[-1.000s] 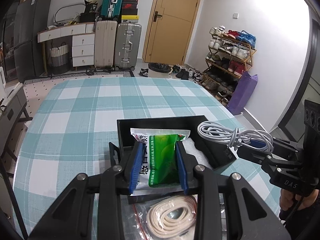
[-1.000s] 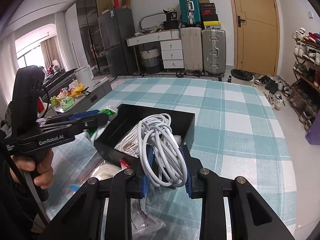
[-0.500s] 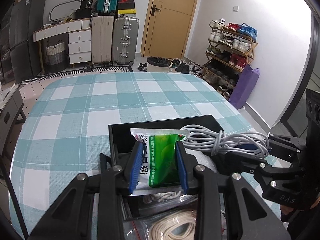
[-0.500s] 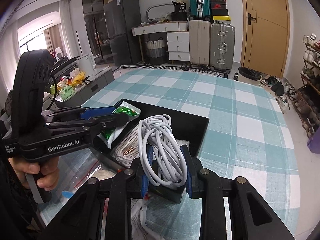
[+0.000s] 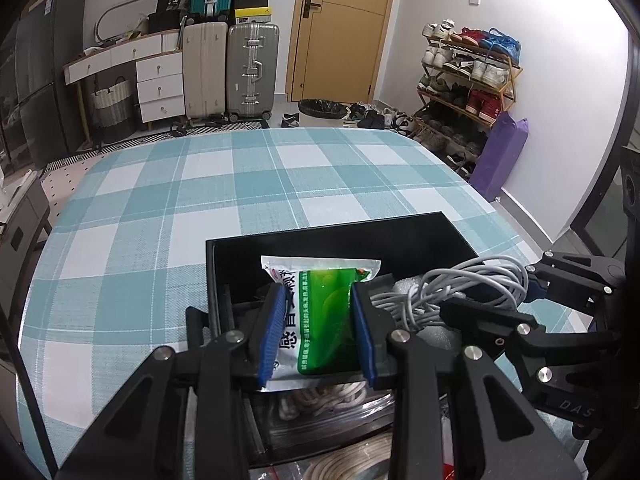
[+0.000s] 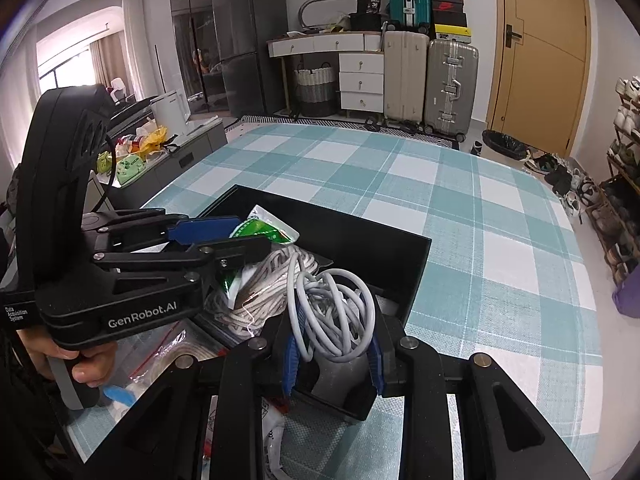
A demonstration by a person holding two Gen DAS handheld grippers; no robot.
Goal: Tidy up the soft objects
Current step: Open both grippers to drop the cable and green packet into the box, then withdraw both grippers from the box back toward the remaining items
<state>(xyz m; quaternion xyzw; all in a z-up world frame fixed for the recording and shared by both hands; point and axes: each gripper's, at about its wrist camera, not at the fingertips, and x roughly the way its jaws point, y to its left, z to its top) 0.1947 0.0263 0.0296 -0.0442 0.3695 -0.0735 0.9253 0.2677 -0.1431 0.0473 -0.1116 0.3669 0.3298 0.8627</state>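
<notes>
**Both loads held over the black box, release pending**

The green-and-white packet (image 5: 320,320) is clamped between the blue pads of the left gripper (image 5: 318,334), its long axis running forward along the fingers, its far end poking past the tips. It is held over the near-left part of the black box (image 5: 320,236), so the drop lies straight below the jaws. The coiled white cable (image 6: 332,312) is pinched in the right gripper (image 6: 333,364), loops standing upright above the pads, over the near-right corner of the same box.

In the right wrist view the left gripper (image 6: 224,240) is seen crossing in from the left, packet tip (image 6: 264,228) over the box interior. The two grippers are just beside each other; whether the cable loops touch the left fingers cannot be told.

Inside the box a bundle of beige rope (image 6: 256,284) is already lying under both loads, beside something white and foamy (image 5: 408,286). More bagged rope (image 5: 352,460) is left on the checked tablecloth (image 5: 160,208) near the box, outside it.

Judged: lowering and opening is what remains. Likely snags are cable loops catching a finger, and the packet landing on the rope pile and sliding.
</notes>
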